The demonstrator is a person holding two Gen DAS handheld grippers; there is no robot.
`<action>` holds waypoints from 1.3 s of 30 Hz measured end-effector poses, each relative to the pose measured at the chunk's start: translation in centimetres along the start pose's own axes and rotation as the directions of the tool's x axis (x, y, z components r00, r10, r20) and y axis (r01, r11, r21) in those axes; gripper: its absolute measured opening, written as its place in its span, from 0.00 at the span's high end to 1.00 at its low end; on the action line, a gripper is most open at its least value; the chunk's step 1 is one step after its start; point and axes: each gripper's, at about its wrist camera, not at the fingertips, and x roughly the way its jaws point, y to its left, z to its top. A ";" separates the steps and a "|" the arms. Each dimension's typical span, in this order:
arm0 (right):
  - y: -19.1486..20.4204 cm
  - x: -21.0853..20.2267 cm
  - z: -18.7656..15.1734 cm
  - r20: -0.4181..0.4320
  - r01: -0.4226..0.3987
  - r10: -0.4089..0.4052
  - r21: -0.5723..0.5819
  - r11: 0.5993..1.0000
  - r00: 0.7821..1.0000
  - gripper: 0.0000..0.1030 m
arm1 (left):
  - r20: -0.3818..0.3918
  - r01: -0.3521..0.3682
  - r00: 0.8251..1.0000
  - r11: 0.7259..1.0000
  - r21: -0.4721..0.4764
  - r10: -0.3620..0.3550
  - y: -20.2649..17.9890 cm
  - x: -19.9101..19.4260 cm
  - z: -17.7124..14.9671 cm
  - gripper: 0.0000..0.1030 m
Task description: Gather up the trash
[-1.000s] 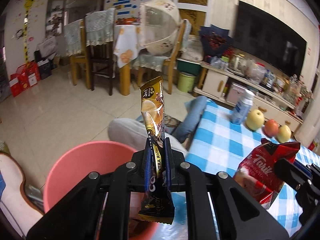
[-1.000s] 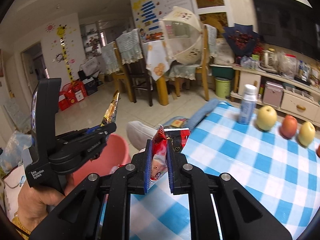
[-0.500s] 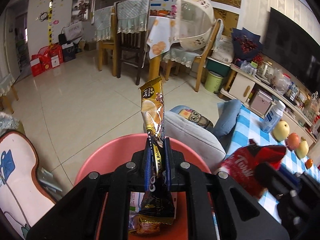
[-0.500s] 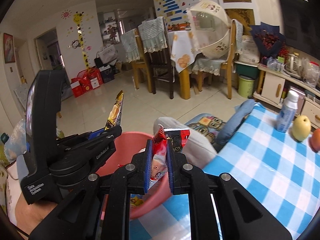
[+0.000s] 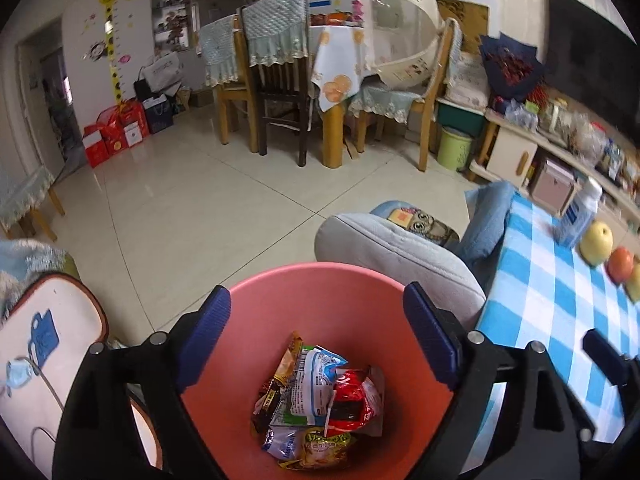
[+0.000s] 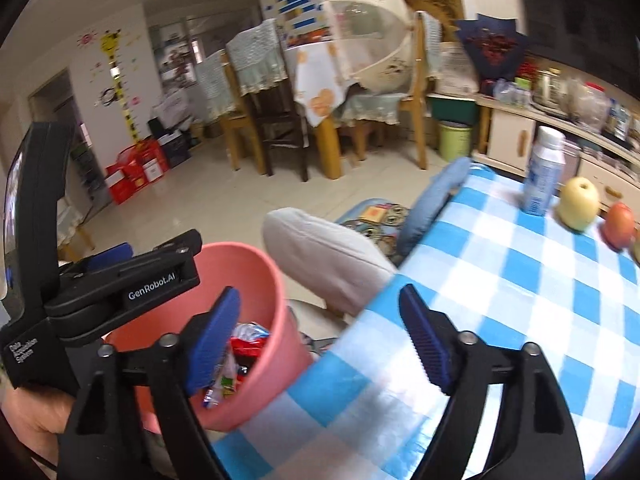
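Both grippers: over or beside the round pink plastic bin point(image 5: 320, 280), nothing between either pair of fingers.
Left gripper point(image 5: 316, 344): pointing down into the bin mouth, blue ribbed fingers point(image 5: 210, 338) spreading apart, gap empty, pads touching no wrapper.
Right gripper point(image 6: 320, 340): fingers point(image 6: 424, 340) also spreading, empty; left pad sits over the bin's near rim, right pad over the blue-and-white checked tablecloth point(image 6: 500, 280) on the table.
Trash: loose pile of crumpled snack wrappers point(image 5: 320, 400) on the bin floor. Red-and-black foil bag point(image 5: 354, 398) on top at right, white-and-blue pouch beside it, gold-and-brown sachet point(image 5: 286, 368) leaning at the pile's left edge, yellow packet at the near side.
Bin: on the floor just beside the table edge, between the table and my left hand point(image 6: 32, 412); a grey cushion point(image 5: 392, 252) lies behind it.
Left gripper seen from the right wrist view: black body with white lettering crossing over the bin's far rim.
Table: white-and-blue plastic bottle point(image 6: 542, 172) upright near the far edge, yellow-green apple point(image 6: 578, 204) just beside it, red-orange fruit point(image 6: 618, 226) next along; all well apart from the bin.
Table near the right fingers: bare cloth.
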 end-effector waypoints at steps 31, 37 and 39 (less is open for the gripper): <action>-12.3 -8.6 -6.6 -0.006 0.294 -0.295 0.087 0.952 0.955 0.13 | 0.049 0.139 0.986 0.954 0.267 -0.157 -12.4 -3.6 -2.0 0.08; -14.9 -10.4 -7.8 -0.003 0.327 -0.330 0.144 0.934 0.944 0.13 | 0.062 0.172 0.978 0.940 0.294 -0.199 -14.6 -4.6 -2.5 0.08; -15.7 -11.1 -8.1 0.004 0.341 -0.346 0.155 0.927 0.938 0.13 | 0.063 0.189 0.974 0.934 0.305 -0.217 -15.5 -4.9 -2.7 0.08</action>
